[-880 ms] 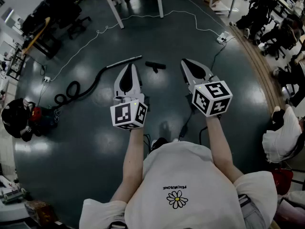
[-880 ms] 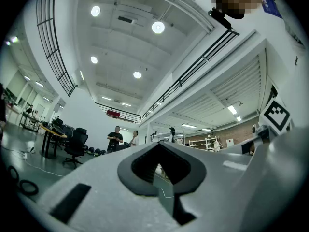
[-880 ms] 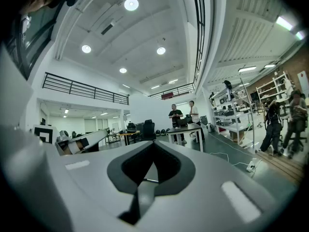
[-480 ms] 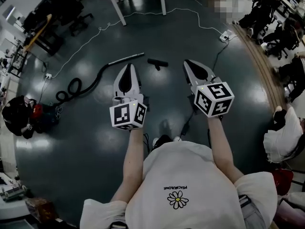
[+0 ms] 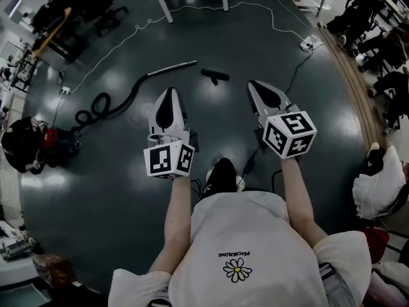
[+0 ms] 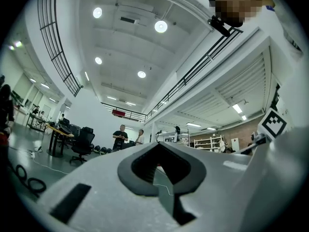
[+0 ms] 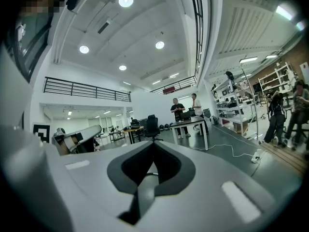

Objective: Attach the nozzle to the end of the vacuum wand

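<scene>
In the head view a silver vacuum wand (image 5: 172, 68) lies on the dark floor, joined to a black hose (image 5: 105, 107) that curls off to the left. A small black nozzle (image 5: 215, 75) lies apart from the wand's free end, just to its right. My left gripper (image 5: 169, 93) is held level above the floor, short of the wand, jaws shut and empty. My right gripper (image 5: 254, 84) sits beside it, short of and right of the nozzle, also shut and empty. Each gripper view shows closed jaws, left gripper (image 6: 157, 145) and right gripper (image 7: 153, 143), with nothing between them.
A black and red vacuum body (image 5: 25, 149) sits at the far left. A white cable (image 5: 268, 15) runs to a power strip (image 5: 308, 42). White table legs (image 5: 165, 2) stand at the back. Seated people and bags line the right edge (image 5: 377, 18). Two people stand by a table (image 7: 195, 122).
The wand and nozzle have slid lower in the head view, nearer the grippers. A dark shoe now shows between the arms. Both grippers stay shut.
</scene>
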The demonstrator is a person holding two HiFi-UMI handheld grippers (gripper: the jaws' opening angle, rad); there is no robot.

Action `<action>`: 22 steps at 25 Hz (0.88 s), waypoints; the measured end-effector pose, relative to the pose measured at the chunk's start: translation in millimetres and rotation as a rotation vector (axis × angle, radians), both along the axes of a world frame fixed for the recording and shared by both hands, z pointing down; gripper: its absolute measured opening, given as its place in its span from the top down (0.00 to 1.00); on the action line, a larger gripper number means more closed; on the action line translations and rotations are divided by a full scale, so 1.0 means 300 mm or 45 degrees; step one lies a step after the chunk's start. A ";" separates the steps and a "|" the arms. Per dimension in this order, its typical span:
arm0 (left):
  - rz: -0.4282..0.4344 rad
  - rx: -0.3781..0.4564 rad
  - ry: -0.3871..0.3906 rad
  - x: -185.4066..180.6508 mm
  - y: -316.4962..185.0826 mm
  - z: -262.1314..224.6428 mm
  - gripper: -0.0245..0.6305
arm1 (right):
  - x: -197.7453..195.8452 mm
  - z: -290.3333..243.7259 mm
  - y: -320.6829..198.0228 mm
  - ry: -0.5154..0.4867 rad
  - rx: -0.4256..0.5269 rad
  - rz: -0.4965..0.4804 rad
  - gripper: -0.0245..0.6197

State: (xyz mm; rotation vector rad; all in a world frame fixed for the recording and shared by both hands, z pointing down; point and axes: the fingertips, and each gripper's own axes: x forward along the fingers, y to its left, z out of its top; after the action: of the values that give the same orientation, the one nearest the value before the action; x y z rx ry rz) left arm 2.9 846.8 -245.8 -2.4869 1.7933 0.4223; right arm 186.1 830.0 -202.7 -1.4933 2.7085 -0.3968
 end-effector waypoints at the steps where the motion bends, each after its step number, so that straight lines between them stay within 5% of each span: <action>1: -0.008 -0.002 0.004 -0.010 -0.007 -0.001 0.96 | -0.001 0.012 -0.009 0.002 -0.012 -0.002 0.95; 11: -0.021 0.020 -0.047 -0.028 -0.235 0.010 0.96 | -0.011 0.119 -0.231 0.055 -0.081 -0.035 0.95; 16: -0.028 0.033 -0.039 -0.076 -0.515 0.043 0.96 | -0.060 0.132 -0.507 0.279 -0.016 -0.054 0.95; 22: -0.044 -0.004 -0.019 -0.197 -0.897 0.049 0.96 | -0.143 0.092 -0.909 0.220 -0.064 -0.044 0.95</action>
State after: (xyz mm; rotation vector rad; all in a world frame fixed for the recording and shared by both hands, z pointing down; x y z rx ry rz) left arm -56.1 577.6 -231.2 -2.4502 1.8299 0.3986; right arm 143.1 557.4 -175.2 -1.5643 2.8804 -0.3547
